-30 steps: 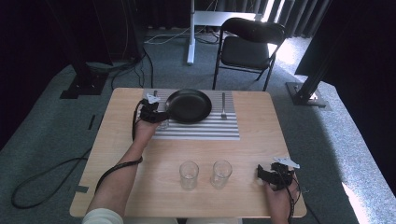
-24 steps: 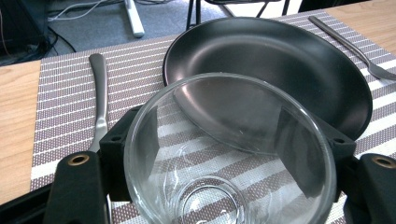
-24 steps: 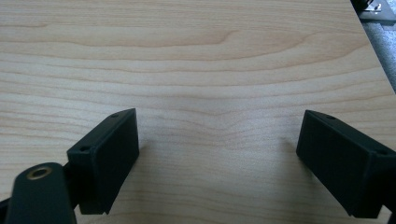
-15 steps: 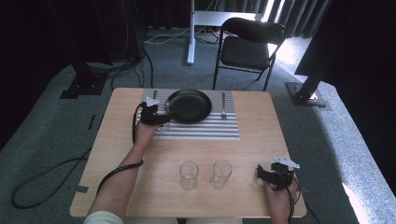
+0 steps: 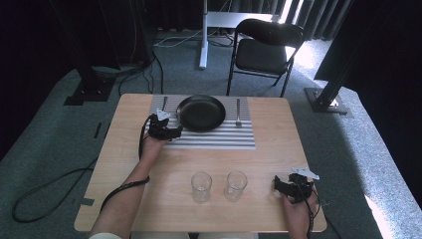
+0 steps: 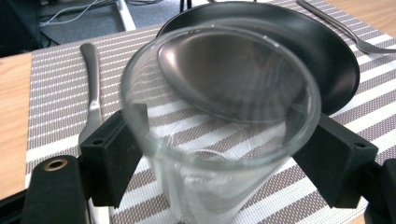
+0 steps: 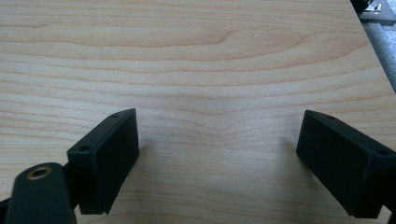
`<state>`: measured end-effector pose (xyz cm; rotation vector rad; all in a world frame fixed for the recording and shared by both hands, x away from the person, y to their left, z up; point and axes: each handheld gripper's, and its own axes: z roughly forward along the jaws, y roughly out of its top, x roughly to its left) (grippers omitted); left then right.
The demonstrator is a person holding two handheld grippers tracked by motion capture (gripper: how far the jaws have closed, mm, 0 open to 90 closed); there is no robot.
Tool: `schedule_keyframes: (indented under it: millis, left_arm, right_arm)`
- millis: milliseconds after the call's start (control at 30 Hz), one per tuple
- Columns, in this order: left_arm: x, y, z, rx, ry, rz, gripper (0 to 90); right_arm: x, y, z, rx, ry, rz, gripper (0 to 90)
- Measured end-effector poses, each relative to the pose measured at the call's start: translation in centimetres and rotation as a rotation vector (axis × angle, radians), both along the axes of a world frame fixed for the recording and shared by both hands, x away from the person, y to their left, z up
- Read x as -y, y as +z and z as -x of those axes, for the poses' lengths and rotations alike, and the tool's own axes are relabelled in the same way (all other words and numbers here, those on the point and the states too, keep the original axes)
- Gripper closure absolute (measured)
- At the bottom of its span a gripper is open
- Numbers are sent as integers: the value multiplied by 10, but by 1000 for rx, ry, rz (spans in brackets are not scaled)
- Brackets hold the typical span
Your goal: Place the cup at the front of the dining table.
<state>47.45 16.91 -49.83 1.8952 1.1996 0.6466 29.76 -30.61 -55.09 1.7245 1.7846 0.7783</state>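
Note:
My left gripper (image 5: 171, 131) is shut on a clear drinking glass (image 6: 219, 154), held upright just over the striped placemat (image 5: 209, 137) beside the near-left rim of the black plate (image 5: 201, 113). In the left gripper view both black fingers (image 6: 114, 154) press the glass's sides, and the plate (image 6: 327, 56) lies just beyond it. My right gripper (image 5: 284, 186) rests at the table's near right corner, open, with bare wood between its fingers (image 7: 107, 154).
Two empty glasses (image 5: 201, 186) (image 5: 235, 185) stand side by side near the front edge of the wooden table (image 5: 124, 164). A knife (image 6: 93, 84) lies left of the plate and a fork (image 5: 238, 112) right of it. A black chair (image 5: 263, 47) stands behind the table.
My left gripper, with the glass in it, has slid slightly toward the near side along the placemat's left part. The right gripper has stayed put.

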Motion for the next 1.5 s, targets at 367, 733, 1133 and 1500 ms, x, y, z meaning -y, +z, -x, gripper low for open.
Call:
schedule_keyframes:
  millis: [367, 733, 1133, 1500]
  left_arm:
    - [-12, 0, 21, -9, 7, 12, 202]
    - [-20, 0, 40, -13, -6, 4, 202]
    - [-18, -2, 62, -2, -39, -21, 202]
    - [-21, 4, 83, 12, -56, -15, 202]
  right_arm:
    - [0, 0, 0, 0, 0, 1, 124]
    - [0, 0, 0, 0, 0, 1, 124]
    - [0, 0, 0, -1, 0, 0, 124]
    - [0, 0, 0, 0, 0, 0, 124]
